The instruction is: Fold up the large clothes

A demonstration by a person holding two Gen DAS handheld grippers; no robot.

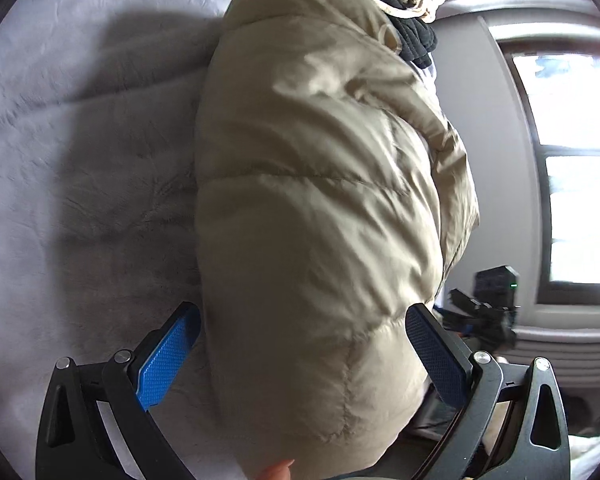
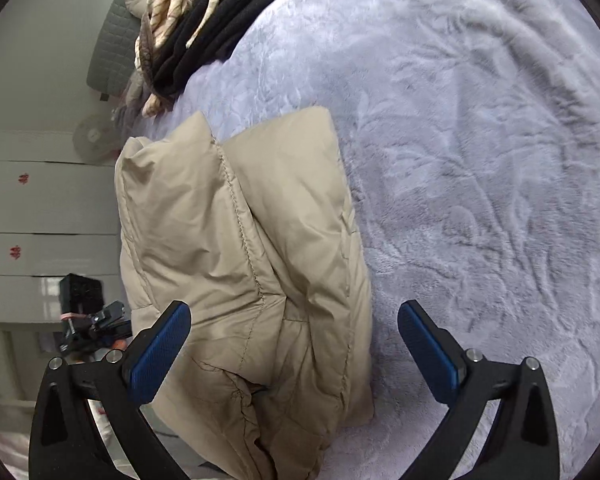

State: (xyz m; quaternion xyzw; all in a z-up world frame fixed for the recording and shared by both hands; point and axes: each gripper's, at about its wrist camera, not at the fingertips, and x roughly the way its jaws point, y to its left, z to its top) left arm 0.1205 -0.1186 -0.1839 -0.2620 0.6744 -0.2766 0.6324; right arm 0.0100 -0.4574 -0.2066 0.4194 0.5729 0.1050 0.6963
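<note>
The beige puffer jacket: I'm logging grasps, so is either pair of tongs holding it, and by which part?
Neither. The right tongs stand open above the folded jacket. The left tongs are spread either side of it, pads not visibly pressing.

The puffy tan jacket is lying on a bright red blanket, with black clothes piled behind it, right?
Not red. The blanket under the puffy tan jacket is pale grey-lilac and fuzzy, as the right wrist view shows. The black clothes piled behind it are right.
</note>
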